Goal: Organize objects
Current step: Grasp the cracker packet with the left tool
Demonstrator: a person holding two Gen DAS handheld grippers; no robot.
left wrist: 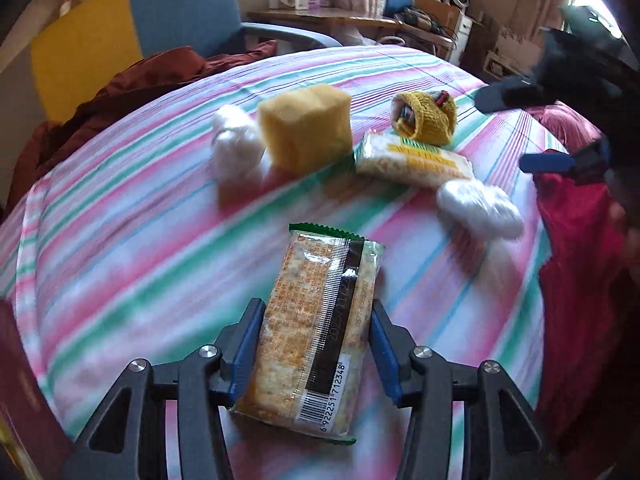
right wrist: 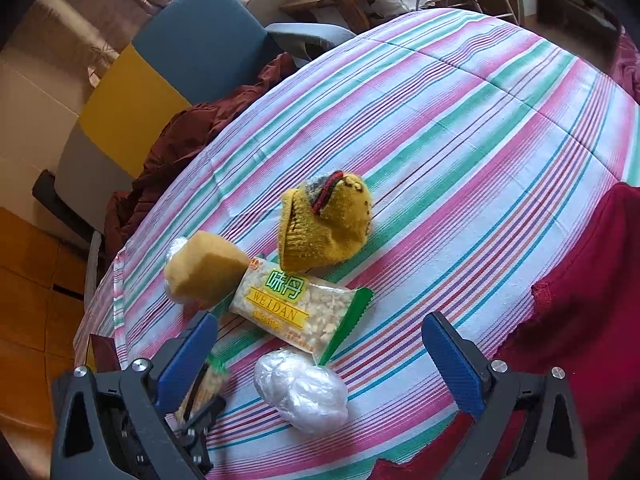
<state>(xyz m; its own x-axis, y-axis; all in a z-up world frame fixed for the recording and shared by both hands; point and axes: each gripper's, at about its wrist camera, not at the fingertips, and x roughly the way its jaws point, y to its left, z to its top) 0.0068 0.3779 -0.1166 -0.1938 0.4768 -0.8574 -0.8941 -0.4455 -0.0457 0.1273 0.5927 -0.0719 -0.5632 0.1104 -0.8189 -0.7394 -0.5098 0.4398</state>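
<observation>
The left gripper (left wrist: 314,344) has its blue pads clamped on the long sides of a snack packet (left wrist: 316,332), which lies barcode-up between them, its green-edged end pointing away over the striped bedsheet (left wrist: 120,240). No earlier view is there to compare.

Two snack packets show: the held one and a second, labelled WEIDAN (right wrist: 296,308). There are two white plastic bundles, one (left wrist: 236,144) touching the yellow sponge (left wrist: 308,128) on its left, the other (right wrist: 300,392) just in front of the WEIDAN packet. One rolled yellow knit sock (right wrist: 324,224) lies behind that packet.

The right gripper (right wrist: 332,364) points steeply down, its jaws wide apart and empty, the nearer bundle lying between and below them, untouched.
</observation>
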